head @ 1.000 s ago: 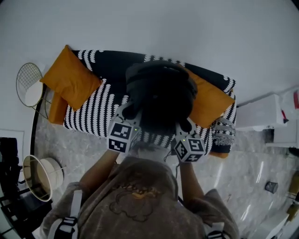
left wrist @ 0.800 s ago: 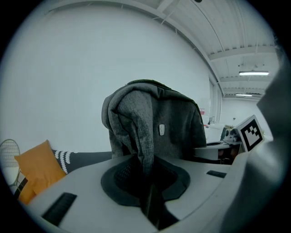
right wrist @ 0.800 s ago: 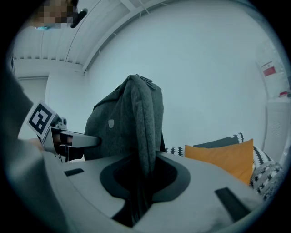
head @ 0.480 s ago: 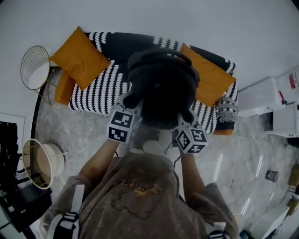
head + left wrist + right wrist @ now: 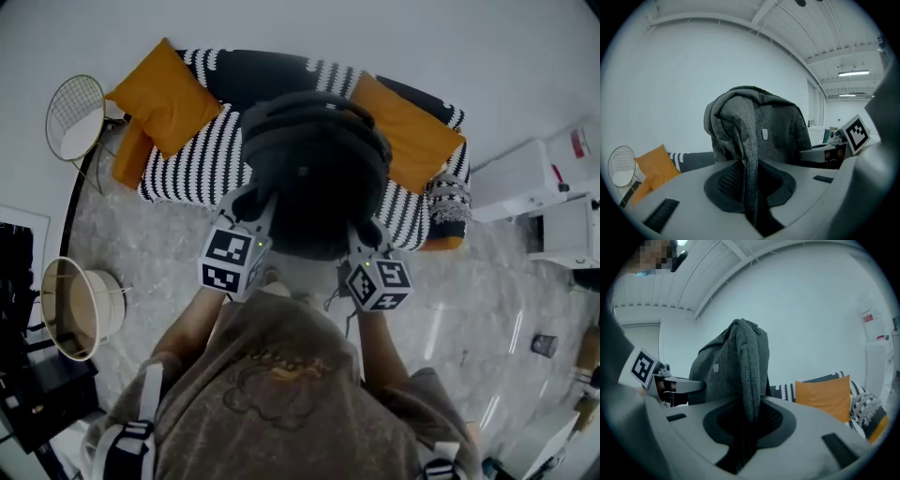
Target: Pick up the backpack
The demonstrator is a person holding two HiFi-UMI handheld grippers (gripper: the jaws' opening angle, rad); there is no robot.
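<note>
The backpack (image 5: 314,173), dark grey and bulky, was held up in the air in front of the person, over the front edge of the sofa (image 5: 202,164) and clear of its seat. It was carried from both sides. The left gripper (image 5: 246,202) was clamped narrowly on a strip of the backpack's grey fabric, which was seen in the left gripper view running down between the jaws. The right gripper (image 5: 367,234) was likewise closed to a narrow gap on a hanging fold of the same fabric, as shown in the right gripper view.

The sofa was covered in a black cloth with white scalloped stripes. An orange cushion (image 5: 164,94) was propped at its left end and a second orange cushion (image 5: 408,131) lay towards its right end, with a grey patterned cushion (image 5: 448,202) just beside it at the armrest. The sofa was set against a plain white wall (image 5: 375,37). The floor (image 5: 141,244) was of pale, glossy, marbled stone. A round wire-mesh frame (image 5: 75,117) stood near the sofa's left end, and a round open basket (image 5: 80,309) was placed further along the floor. White cabinets (image 5: 525,178) were ranged to the right of the sofa.
</note>
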